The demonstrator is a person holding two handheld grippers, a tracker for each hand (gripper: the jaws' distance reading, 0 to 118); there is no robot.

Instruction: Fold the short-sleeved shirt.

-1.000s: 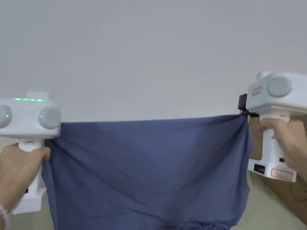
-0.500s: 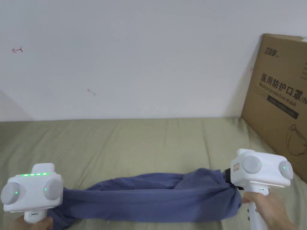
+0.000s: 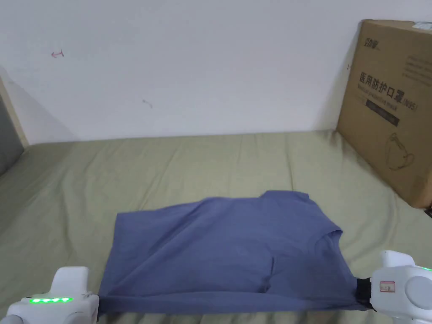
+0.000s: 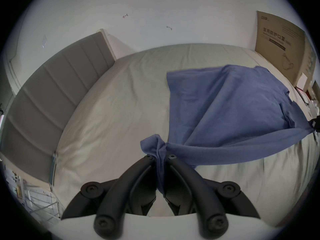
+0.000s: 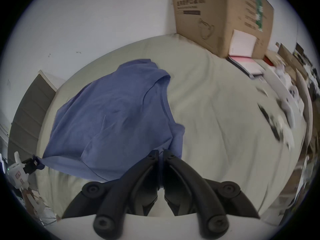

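now both grippers, left (image 4: 160,157) and right (image 5: 160,151), clamp the blue shirt (image 3: 223,249) over the bed (image 3: 168,168).

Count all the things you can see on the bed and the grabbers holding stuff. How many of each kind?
Shirts: 1, the blue shirt
Cardboard boxes: 1, the brown box
Grabbers: 2, the left gripper and the right gripper, both pinching the shirt
Beds: 1, the green bed
Total: 5
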